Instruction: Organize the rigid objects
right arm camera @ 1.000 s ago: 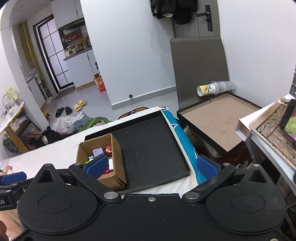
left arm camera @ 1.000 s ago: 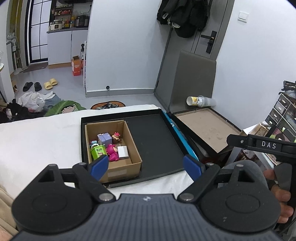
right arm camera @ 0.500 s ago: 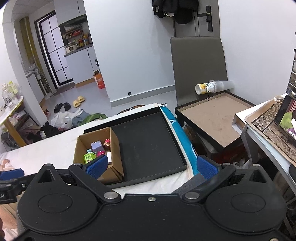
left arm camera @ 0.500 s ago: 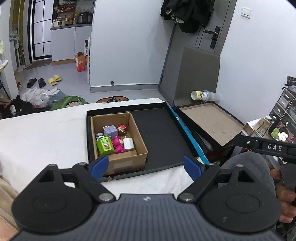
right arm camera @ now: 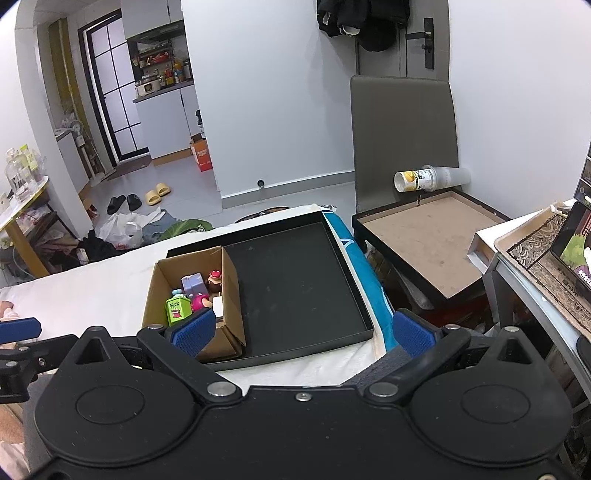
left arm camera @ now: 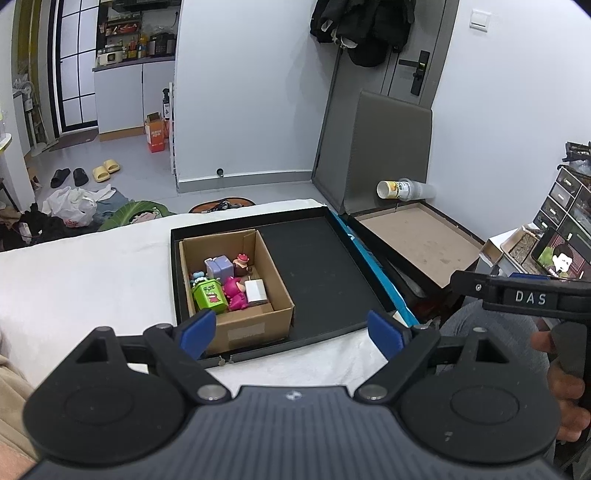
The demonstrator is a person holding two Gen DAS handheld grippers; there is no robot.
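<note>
A paper cup [left arm camera: 400, 189] lies on its side on a grey chair [right arm camera: 402, 122]. Yellow slippers [left arm camera: 106, 169] and black slippers [left arm camera: 68, 177] sit on the floor. Dark clothes [left arm camera: 364, 26] hang on the door.

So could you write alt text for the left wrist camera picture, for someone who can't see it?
An open left gripper with blue fingertips hangs empty before a cardboard box of small toys, which sits at the left of a black tray on a white-covered surface. Behind are a white wall, a grey door and a kitchen doorway.
</note>
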